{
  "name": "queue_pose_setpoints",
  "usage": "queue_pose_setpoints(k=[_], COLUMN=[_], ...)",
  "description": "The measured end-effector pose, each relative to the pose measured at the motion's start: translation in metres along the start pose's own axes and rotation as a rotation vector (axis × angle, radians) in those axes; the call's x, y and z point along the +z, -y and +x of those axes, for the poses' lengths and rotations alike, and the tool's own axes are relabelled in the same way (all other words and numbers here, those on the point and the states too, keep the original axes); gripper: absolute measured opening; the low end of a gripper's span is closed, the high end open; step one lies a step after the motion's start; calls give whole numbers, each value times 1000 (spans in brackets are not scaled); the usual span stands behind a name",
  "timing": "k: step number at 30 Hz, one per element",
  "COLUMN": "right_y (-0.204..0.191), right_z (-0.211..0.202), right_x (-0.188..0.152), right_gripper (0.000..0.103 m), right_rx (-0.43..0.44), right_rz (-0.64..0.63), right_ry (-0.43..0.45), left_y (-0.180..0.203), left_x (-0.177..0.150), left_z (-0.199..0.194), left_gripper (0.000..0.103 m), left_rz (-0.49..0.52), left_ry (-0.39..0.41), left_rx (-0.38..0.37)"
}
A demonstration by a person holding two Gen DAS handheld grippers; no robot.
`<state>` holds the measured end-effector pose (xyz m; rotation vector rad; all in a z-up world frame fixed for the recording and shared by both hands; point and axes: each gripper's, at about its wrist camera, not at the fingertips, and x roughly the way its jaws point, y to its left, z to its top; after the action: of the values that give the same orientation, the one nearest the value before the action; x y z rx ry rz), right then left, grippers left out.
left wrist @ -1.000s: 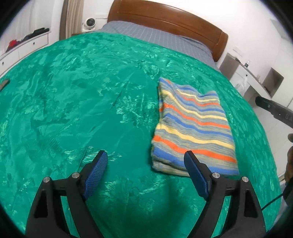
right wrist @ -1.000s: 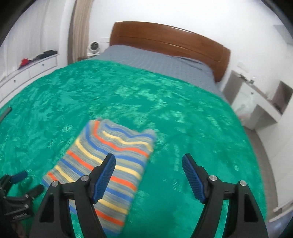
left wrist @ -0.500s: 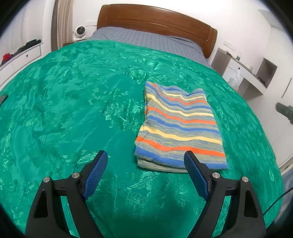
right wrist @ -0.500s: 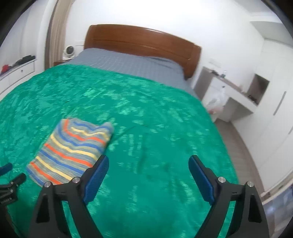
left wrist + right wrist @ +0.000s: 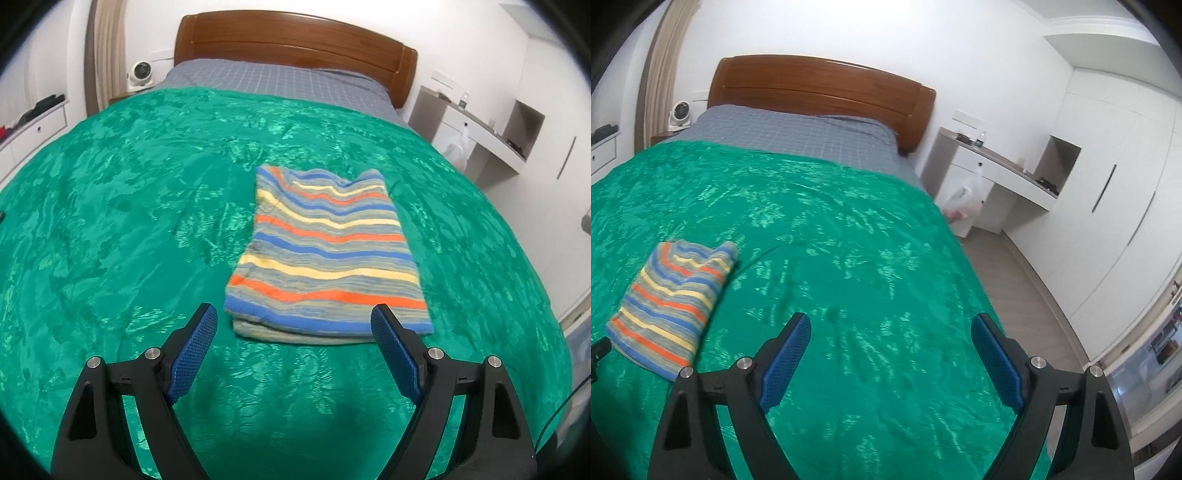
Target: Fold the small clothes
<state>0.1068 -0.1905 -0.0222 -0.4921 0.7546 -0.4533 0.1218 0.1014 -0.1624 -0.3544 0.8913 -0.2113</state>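
A folded striped garment (image 5: 325, 251), with blue, orange, yellow and grey bands, lies flat on the green bedspread (image 5: 122, 206). My left gripper (image 5: 295, 328) is open and empty, held just short of the garment's near edge and above the bed. In the right wrist view the garment (image 5: 672, 306) lies at the far left. My right gripper (image 5: 890, 339) is open and empty, well to the right of it, over bare green bedspread (image 5: 849, 240).
A wooden headboard (image 5: 295, 44) and grey sheet (image 5: 273, 81) lie at the far end. A white desk (image 5: 997, 177) and wardrobe (image 5: 1115, 206) stand right of the bed, with wooden floor (image 5: 1027, 280) between. A small fan (image 5: 140, 74) and drawers (image 5: 33, 122) stand left.
Both grippers have pulled back from the garment. The left view now faces the garment squarely. The right gripper has swung right, so the garment sits farther left and smaller.
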Motion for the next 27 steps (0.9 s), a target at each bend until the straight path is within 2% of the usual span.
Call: queue_pose_setpoints(k=[11,27], right_y=[22,33], right_z=[-7,-38], right_x=[2,16], right_gripper=[88,88], right_rx=[-30,-7], right_rz=[35,66], right_ry=[13,71], left_y=[10,12], left_x=[2,4], left_z=[4,7], left_gripper=[87,87], left_rz=[30,43], left_ry=[-6,-18], left_rx=[-7,-22])
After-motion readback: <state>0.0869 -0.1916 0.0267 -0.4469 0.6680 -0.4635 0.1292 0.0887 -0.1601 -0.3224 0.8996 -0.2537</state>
